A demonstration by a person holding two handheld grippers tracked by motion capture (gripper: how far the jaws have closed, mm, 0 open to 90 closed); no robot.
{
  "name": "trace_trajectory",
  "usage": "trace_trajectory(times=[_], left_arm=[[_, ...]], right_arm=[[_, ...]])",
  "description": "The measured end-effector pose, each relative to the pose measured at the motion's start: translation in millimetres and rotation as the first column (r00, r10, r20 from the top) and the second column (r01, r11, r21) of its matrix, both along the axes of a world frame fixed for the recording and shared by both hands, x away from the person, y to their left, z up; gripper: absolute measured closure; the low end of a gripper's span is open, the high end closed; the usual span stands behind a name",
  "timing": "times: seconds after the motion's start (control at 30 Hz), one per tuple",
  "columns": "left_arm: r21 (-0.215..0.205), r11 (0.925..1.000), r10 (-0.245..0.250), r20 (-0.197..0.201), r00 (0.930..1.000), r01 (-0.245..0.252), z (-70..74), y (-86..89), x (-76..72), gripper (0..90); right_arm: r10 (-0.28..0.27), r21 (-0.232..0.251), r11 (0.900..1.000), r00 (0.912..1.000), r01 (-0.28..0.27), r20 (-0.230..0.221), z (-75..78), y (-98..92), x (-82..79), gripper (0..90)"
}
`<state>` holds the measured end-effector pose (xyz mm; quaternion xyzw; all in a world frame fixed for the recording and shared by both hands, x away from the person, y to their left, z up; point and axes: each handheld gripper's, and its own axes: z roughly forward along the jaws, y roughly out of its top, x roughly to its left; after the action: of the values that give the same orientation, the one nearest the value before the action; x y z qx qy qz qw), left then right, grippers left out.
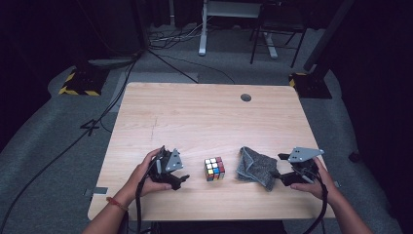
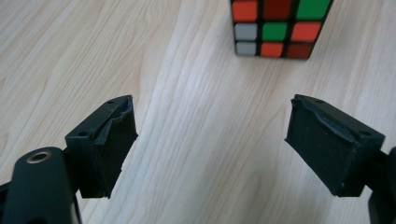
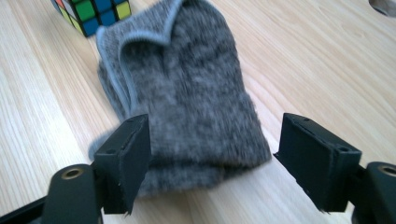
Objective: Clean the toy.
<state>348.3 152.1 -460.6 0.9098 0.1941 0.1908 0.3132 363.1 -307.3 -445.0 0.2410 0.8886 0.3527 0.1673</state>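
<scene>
A colourful puzzle cube (image 1: 215, 168) stands near the table's front edge, and a folded grey cloth (image 1: 256, 168) lies just right of it. My left gripper (image 1: 182, 178) rests left of the cube, apart from it, jaws wide with bare wood between them. In the left gripper view the cube (image 2: 279, 27) sits ahead of the left gripper (image 2: 212, 142). My right gripper (image 1: 278, 170) is at the cloth's right edge. In the right gripper view the cloth (image 3: 187, 88) lies ahead of the right gripper (image 3: 215, 161), whose pads do not press it, and the cube (image 3: 91, 13) shows beyond.
The light wooden table (image 1: 204, 117) has a round cable hole (image 1: 246, 97) at its far right side. Cables, a desk frame and chair legs stand on the grey floor beyond the table.
</scene>
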Motion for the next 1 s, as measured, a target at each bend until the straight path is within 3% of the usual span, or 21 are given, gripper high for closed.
trace_trajectory(times=[0.17, 0.4, 0.5, 0.63, 0.7, 0.87, 0.9, 0.97, 1.0], left_arm=[[0.033, 0.9987, 0.038, 0.008, 0.9992, -0.038, -5.3, 18.9, -3.2, 16.5], [0.026, 0.9966, 0.079, -0.006, 0.9969, -0.079, -10.6, 37.2, -4.8, 16.3], [0.016, 0.9942, 0.107, -0.023, 0.9940, -0.107, -15.7, 44.2, -2.7, 16.3], [0.037, 0.9887, 0.148, -0.057, 0.9874, -0.146, -27.5, 52.9, 2.8, 16.3], [0.010, 0.9878, 0.156, -0.076, 0.9849, -0.155, -30.4, 56.7, 4.1, 16.3], [-0.035, 0.9830, 0.176, -0.099, 0.9794, -0.180, -33.9, 62.7, 4.1, 16.3], [-0.058, 0.9790, 0.187, -0.125, 0.9743, -0.195, -35.5, 64.2, 4.5, 16.3], [-0.124, 0.9630, 0.210, -0.209, 0.9551, -0.239, -40.4, 67.5, 5.7, 16.3], [-0.139, 0.9629, 0.202, -0.194, 0.9598, -0.231, -42.4, 69.1, 5.2, 15.5]], right_arm=[[-0.056, -0.018, 0.998, 0.9984, 0.055, -0.013, -11.4, -19.3, -2.8, 24.8], [-0.146, -0.014, 0.989, 0.9888, 0.146, -0.029, -28.6, -47.1, -6.4, 24.5], [-0.174, 0.000, 0.985, 0.9839, 0.174, -0.041, -34.0, -54.8, -8.2, 24.4], [-0.220, 0.006, 0.975, 0.9740, 0.221, -0.054, -43.7, -62.2, -7.9, 23.2], [-0.233, 0.012, 0.972, 0.9707, 0.234, -0.060, -49.0, -64.5, -7.4, 23.3], [-0.247, 0.089, 0.964, 0.9667, 0.252, -0.066, -56.7, -69.0, -9.0, 22.9], [-0.249, 0.091, 0.963, 0.9665, 0.254, -0.064, -57.1, -69.5, -9.6, 22.5], [-0.255, 0.099, 0.960, 0.9643, 0.261, -0.071, -57.9, -70.5, -9.9, 22.2], [-0.254, 0.101, 0.960, 0.9642, 0.261, -0.077, -58.0, -71.0, -9.3, 22.0]])
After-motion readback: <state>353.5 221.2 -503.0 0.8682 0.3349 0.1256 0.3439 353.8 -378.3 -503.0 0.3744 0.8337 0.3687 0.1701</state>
